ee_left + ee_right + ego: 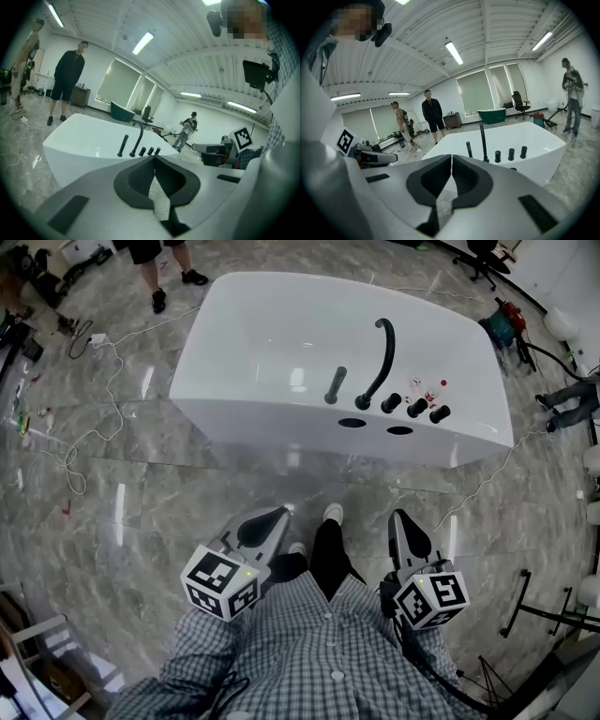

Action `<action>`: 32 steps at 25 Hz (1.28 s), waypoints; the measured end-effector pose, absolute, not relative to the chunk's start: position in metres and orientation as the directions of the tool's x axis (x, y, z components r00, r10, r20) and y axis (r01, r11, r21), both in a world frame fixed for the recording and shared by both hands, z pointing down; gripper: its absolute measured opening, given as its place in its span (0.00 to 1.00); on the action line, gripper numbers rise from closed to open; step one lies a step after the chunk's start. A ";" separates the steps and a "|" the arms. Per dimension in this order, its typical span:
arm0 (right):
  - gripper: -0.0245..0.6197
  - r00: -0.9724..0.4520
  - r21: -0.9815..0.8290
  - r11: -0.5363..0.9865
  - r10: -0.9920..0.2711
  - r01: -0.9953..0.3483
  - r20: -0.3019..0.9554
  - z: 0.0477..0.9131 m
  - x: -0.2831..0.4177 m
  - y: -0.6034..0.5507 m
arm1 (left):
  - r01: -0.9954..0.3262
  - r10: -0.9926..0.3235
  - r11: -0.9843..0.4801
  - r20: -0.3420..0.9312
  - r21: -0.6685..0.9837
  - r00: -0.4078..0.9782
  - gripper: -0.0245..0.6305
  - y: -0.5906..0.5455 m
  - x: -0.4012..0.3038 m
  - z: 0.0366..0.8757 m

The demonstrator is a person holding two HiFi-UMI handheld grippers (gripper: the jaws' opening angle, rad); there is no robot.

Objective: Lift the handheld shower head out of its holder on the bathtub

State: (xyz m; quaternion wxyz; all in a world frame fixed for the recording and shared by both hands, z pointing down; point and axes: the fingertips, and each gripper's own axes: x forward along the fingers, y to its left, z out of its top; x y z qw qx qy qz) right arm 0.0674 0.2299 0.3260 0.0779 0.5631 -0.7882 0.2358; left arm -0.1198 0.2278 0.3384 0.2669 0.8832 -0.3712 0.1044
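The white bathtub [281, 343] stands on the floor ahead of me. On its near rim the black handheld shower head [336, 385] stands upright in its holder, left of the curved black spout [382, 357] and three black knobs [416, 408]. My left gripper [283, 511] and right gripper [397, 515] are held low in front of my body, well short of the tub, both shut and empty. The left gripper view shows its gripper [154, 157] pointing toward the shower head [123, 146]. In the right gripper view, that gripper [452, 155] faces the shower head [469, 149] too.
A stretch of grey tiled floor [187, 484] separates me from the tub. White cables [89, 409] trail over it at the left. A person [159, 268] stands beyond the tub's far left corner and another person [572, 399] at the right. A black stand [548, 610] sits at the lower right.
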 end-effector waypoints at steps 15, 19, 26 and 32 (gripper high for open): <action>0.07 -0.453 -0.299 0.357 -0.810 -0.885 0.373 0.333 0.081 0.106 | -0.780 -0.670 -0.510 0.402 0.361 0.624 0.05 0.131 -0.106 0.337; 0.07 -0.468 -0.313 0.364 -0.797 -0.877 0.383 0.337 0.101 0.067 | -0.797 -0.689 -0.488 0.404 0.356 0.602 0.05 0.095 -0.089 0.335; 0.07 -0.507 -0.315 0.408 -0.778 -0.857 0.371 0.327 0.137 0.004 | -0.821 -0.714 -0.463 0.408 0.333 0.569 0.05 0.039 -0.049 0.319; 0.07 -0.550 -0.326 0.453 -0.763 -0.830 0.340 0.330 0.142 -0.035 | -0.841 -0.727 -0.446 0.423 0.307 0.540 0.05 0.011 -0.038 0.321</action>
